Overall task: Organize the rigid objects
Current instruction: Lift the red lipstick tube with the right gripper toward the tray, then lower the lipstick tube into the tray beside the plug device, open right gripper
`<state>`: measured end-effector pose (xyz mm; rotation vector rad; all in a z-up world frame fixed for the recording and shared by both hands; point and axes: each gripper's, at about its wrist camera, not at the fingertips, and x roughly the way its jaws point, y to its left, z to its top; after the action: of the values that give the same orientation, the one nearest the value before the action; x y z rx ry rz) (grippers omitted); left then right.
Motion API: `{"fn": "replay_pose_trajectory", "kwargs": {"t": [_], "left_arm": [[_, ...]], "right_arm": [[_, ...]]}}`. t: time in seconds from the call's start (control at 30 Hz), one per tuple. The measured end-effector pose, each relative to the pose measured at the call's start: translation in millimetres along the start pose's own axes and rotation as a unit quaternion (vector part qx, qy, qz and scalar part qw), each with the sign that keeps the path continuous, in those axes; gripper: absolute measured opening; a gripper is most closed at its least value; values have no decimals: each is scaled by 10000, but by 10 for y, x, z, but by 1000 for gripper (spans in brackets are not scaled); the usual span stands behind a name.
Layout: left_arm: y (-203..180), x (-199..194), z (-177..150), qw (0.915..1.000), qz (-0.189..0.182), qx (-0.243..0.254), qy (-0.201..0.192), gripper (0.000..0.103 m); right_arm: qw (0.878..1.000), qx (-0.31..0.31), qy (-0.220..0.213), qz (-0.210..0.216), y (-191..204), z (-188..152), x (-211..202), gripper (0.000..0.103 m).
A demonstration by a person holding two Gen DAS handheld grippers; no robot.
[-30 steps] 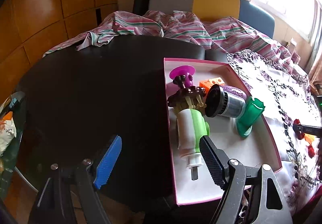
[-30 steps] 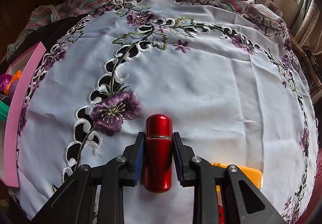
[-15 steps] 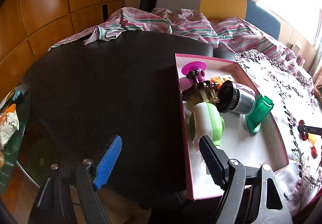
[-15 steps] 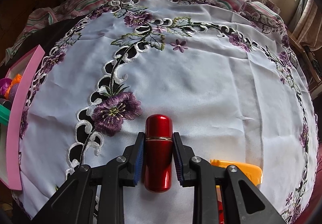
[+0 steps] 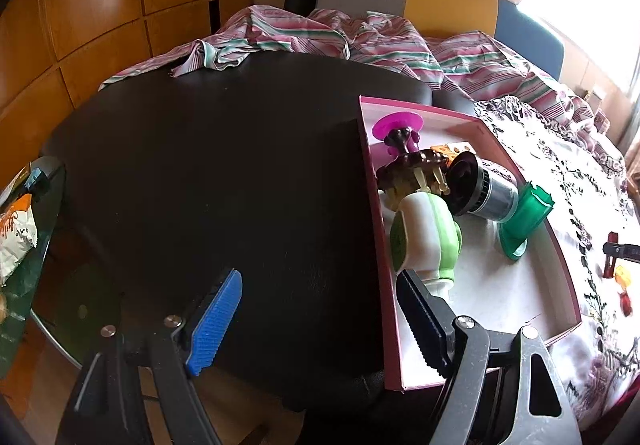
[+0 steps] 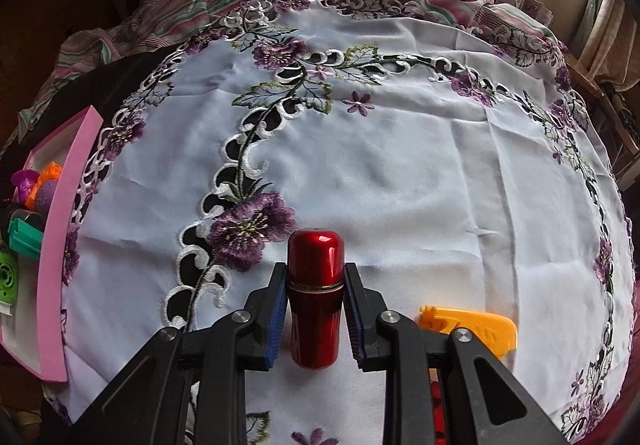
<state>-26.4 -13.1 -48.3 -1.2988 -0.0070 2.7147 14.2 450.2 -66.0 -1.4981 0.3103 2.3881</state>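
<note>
My right gripper [image 6: 315,305] is shut on a red metal cylinder [image 6: 315,285], held just above the embroidered white tablecloth [image 6: 400,165]. An orange plastic piece [image 6: 472,325] lies on the cloth to its right. My left gripper [image 5: 320,313] is open and empty over the dark round table [image 5: 208,181], its right finger at the near left wall of the pink box [image 5: 374,245]. The box holds a green-and-white toy [image 5: 424,241], a brown-topped piece [image 5: 412,169], a black-and-silver cylinder [image 5: 480,189], a green stand [image 5: 524,221] and a magenta disc [image 5: 396,125].
A striped cloth [image 5: 360,41] is bunched along the table's far edge, with chairs [image 5: 448,5] behind. A snack bag [image 5: 16,233] lies at the far left. The pink box [image 6: 60,229] sits at the tablecloth's left edge in the right wrist view.
My left gripper has drifted left and back, so the box sits further right in its view. My right gripper, still shut on the red cylinder, has lifted slightly and tilted.
</note>
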Motion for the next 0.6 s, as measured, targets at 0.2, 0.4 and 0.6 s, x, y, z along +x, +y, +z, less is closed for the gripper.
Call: {"fn": "replay_pose_trajectory", "kwargs": {"t": [0.2,0.4,0.6], "left_arm": [[10,21,3,10000,19,-23,31,80],[57,43,9,9999,32,-127,77,80],[101,25,35,9998,61,-196,12,80]], "right_arm": [[9994,-117,-41,323,246,-60,-134,26],[9964,-406,-265,695,621,-100,-359,26],[9898,-717,-499,1126,1011,-121,-625,26]]}}
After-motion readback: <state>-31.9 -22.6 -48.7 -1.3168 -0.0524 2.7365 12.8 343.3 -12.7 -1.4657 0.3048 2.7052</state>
